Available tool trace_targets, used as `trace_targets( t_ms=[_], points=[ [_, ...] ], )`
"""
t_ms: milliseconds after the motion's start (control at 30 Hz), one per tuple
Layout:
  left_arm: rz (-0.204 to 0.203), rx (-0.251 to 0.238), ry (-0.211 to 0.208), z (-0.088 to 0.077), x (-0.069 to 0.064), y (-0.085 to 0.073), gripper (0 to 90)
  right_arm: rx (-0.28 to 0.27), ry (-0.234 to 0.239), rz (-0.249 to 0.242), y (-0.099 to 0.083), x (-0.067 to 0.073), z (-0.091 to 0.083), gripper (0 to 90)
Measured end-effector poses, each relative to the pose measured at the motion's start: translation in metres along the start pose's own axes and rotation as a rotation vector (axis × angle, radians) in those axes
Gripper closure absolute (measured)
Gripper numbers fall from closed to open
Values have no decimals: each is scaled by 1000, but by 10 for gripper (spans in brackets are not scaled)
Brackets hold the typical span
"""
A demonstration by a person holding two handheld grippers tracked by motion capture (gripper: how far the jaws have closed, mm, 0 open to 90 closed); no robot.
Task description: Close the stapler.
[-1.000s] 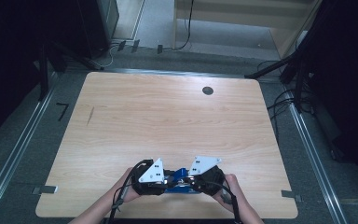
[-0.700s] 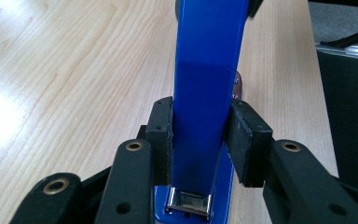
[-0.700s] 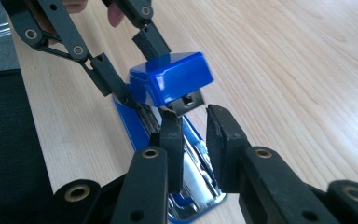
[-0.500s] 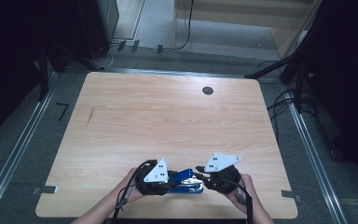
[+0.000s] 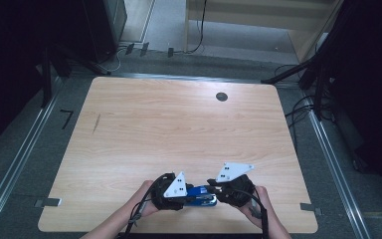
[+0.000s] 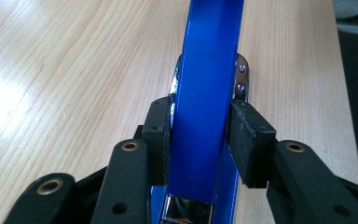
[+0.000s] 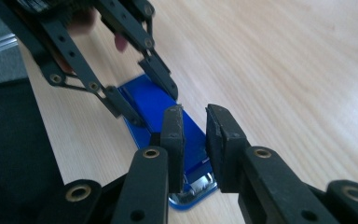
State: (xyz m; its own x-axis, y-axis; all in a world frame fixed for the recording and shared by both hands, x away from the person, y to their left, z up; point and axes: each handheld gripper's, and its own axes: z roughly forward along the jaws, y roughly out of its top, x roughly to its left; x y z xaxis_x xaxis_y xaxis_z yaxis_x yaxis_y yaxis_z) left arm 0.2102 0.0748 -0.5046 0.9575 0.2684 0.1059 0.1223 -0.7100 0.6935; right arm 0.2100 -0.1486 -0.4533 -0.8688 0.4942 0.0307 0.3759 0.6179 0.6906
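One blue stapler (image 5: pixel 199 194) lies flat on the wooden table (image 5: pixel 179 124) near its front edge, stretched between the two grippers. Seen along the left gripper (image 6: pixel 200 135), its long blue top arm runs straight ahead from between the pads, with the chrome hinge plate showing just past them on either side.

Slipping looks like the main risk. The stapler's top is glossy and narrow, and the left pads (image 6: pixel 161 135) sit at its flanks with only light contact at best; these jaws have just been opening a little, and a sliver of gap shows beside the right-hand pad. If the hand lifts or pulls now, I judge the stapler would slide out or pivot on the table. A second risk is the two grippers fouling each other, since they work close together over a short object.

Left gripper: jaws narrow, bracketing the blue arm, the near pad against it and the far pad just shy of it, so the grip seems loosened rather than firm.

Right gripper (image 7: pixel 196 135): jaws nearly together with a slim empty gap, hovering just above the stapler's chrome front end (image 7: pixel 200 186). Nothing is between its pads, and I cannot tell whether they graze the top. Beyond it, the left gripper's linkage stands over the far half of the stapler.
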Motion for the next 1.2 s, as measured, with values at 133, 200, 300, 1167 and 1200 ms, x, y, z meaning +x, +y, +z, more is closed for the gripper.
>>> trace_targets(
  t_ms=[133, 200, 300, 1167, 1200],
  points=[
    [-27, 0, 4, -3, 5, -3, 497, 61, -7, 9, -6, -3, 6, 785],
    [-47, -1, 23, -6, 7, -4, 408, 79, -4, 13, -10, -6, 10, 788],
    [-68, -5, 50, -11, 11, -5, 321, 76, 1, 31, -11, -9, 9, 788],
    [-355, 3, 289, -58, 51, -33, 105, 113, 3, 64, -17, -10, 15, 848],
    [-359, 1, 285, -58, 51, -33, 102, 108, 5, 55, -17, -10, 15, 835]
  ],
)
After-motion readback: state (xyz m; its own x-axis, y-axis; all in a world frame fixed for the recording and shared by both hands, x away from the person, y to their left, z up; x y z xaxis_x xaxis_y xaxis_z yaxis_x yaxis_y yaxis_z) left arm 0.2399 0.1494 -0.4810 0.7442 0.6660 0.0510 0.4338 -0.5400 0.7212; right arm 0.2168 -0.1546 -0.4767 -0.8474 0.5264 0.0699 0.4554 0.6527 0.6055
